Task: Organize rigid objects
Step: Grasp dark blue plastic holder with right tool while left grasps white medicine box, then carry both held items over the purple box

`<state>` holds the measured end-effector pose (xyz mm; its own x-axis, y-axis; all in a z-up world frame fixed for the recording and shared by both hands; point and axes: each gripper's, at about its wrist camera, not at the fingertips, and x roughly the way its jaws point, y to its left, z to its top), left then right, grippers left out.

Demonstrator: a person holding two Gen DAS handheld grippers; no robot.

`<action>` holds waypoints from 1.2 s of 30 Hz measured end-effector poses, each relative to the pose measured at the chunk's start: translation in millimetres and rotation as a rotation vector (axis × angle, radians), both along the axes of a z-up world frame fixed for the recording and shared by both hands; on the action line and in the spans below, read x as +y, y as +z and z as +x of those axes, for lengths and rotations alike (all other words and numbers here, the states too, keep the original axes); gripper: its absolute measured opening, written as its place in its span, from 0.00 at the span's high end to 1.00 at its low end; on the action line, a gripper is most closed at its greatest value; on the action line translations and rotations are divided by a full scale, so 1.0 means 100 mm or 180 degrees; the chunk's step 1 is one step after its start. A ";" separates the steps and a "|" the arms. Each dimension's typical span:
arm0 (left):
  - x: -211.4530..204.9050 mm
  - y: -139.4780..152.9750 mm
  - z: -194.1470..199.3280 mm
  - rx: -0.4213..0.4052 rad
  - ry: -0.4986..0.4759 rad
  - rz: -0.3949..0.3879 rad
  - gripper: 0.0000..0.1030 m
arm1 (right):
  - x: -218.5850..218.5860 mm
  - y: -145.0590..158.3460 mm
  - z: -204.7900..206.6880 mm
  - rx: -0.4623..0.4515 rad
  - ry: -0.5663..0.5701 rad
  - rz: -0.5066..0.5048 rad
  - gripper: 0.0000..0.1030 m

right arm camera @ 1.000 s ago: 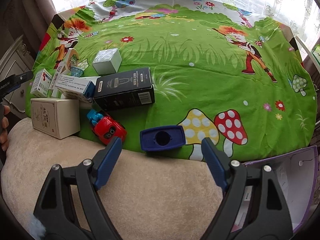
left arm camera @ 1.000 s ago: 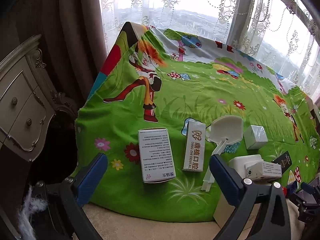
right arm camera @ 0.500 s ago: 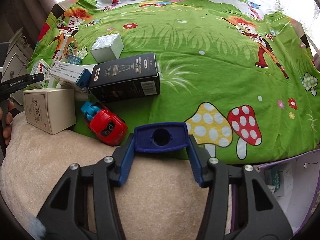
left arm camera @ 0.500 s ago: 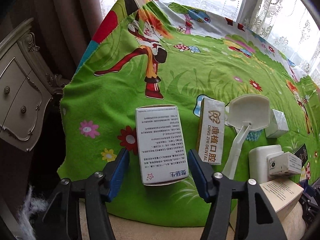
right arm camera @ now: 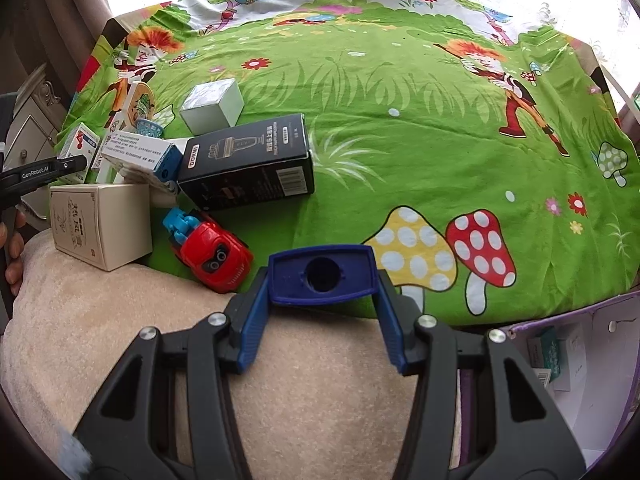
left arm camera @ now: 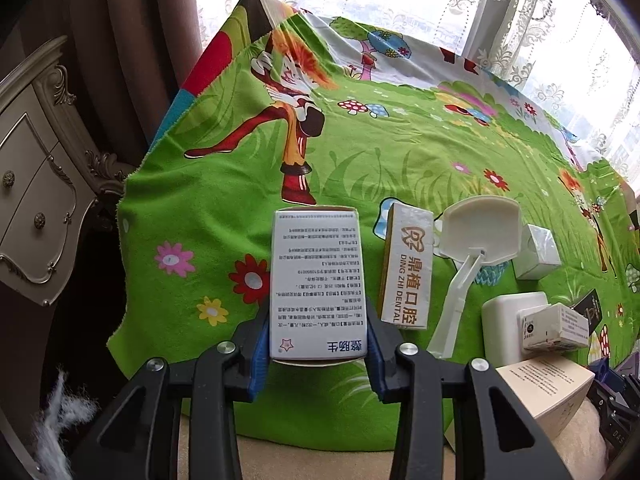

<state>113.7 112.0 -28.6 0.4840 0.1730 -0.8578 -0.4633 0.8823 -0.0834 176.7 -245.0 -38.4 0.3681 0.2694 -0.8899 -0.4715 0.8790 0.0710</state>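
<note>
Your left gripper [left arm camera: 318, 346] fingers just closed on the glossy white carton [left arm camera: 316, 284], right gripper [right arm camera: 322, 312] pinched the blue plastic block [right arm camera: 322, 274], fleecy cartoon cloth [right arm camera: 400, 120] beneath.

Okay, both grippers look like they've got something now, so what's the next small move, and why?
Probably lift both straight up a little. The left gripper has just closed on the white medicine box, and the right gripper clamps the blue plastic piece; both still lie low on the green cloth.

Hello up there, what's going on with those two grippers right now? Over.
Left gripper just closed on white medicine box. Right gripper shut on blue plastic piece. Dental box close beside the white one; red toy car near the blue piece.
</note>
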 end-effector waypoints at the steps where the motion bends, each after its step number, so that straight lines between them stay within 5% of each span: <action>1: -0.01 0.03 -0.02 -0.0039 0.0008 0.0018 0.61 | -0.01 0.01 0.00 -0.0012 -0.0004 0.0007 0.47; 11: -0.21 0.42 -0.19 -0.0575 -0.0188 -0.0078 0.61 | -0.09 0.16 -0.08 -0.0237 -0.0073 0.0079 0.47; 36: -1.57 0.77 -0.12 -0.0789 -0.1382 -0.0204 0.61 | -0.82 0.58 -0.32 -0.0458 -0.0673 0.0602 0.47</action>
<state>101.8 -45.5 48.3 0.6900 -0.1388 -0.7103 -0.0139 0.9787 -0.2047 145.0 -327.0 19.7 0.5520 0.3292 -0.7661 -0.2968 0.9362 0.1884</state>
